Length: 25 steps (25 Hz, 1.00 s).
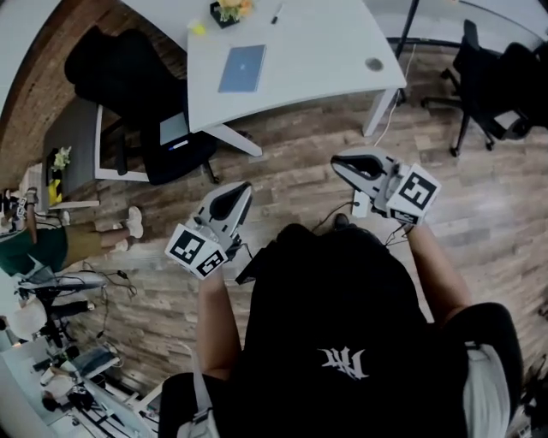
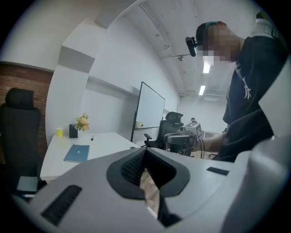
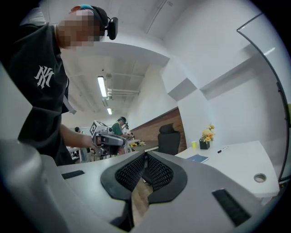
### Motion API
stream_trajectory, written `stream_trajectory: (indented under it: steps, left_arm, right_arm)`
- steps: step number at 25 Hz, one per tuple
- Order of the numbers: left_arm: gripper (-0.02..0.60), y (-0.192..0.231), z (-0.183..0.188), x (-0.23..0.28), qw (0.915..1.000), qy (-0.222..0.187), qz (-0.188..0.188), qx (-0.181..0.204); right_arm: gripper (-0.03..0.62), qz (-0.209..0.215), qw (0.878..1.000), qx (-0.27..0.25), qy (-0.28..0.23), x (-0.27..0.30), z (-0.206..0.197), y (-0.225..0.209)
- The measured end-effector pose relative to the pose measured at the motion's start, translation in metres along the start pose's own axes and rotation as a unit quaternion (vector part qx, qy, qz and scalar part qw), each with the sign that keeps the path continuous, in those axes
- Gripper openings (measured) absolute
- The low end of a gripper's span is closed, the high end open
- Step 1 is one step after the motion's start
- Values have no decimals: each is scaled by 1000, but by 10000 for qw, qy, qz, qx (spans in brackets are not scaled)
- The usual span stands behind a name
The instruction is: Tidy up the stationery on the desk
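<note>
A white desk stands ahead of me, well beyond both grippers. On it lie a blue notebook and a black pen, near a small yellow cup. The notebook and pen also show in the left gripper view, and the right gripper view has the same notebook and pen. My left gripper is held over the wooden floor, shut and empty. My right gripper is also shut with nothing in it, short of the desk's near edge.
A black box of flowers sits at the desk's far side, and a round cable hole at its right end. A black office chair stands left of the desk, another chair at the right. A whiteboard stands behind.
</note>
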<state>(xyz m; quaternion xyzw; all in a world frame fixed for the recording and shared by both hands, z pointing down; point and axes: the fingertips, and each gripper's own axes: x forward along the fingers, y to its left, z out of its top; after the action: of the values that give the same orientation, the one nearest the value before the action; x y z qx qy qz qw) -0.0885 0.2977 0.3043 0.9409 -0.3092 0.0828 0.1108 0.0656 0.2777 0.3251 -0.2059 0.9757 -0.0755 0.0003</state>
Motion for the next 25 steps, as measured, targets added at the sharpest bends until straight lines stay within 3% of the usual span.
stream_trajectory:
  steps: [4,9,17,20,25]
  left_arm:
    - [-3,19,-7,7,9996,48,173,-206]
    - [-3,60,0,25,9997,-31,129,-221]
    - [-3,187,16,56,9997,-89,228,54]
    - [-3,230,18,70,9990,180,286,308]
    - [-3,287,24,85,9994,233,26,245]
  right_arm:
    - [38,106,9994,322,-113,17,-6,-11]
    - [38,256,9984,483,111,43,-21,-36]
    - [38,-89,9966,773,251,91,-17,-122]
    - [38,-22,9958,832,388,121,-13,-143]
    - [38,-232,9953,803,492,182,0,-184]
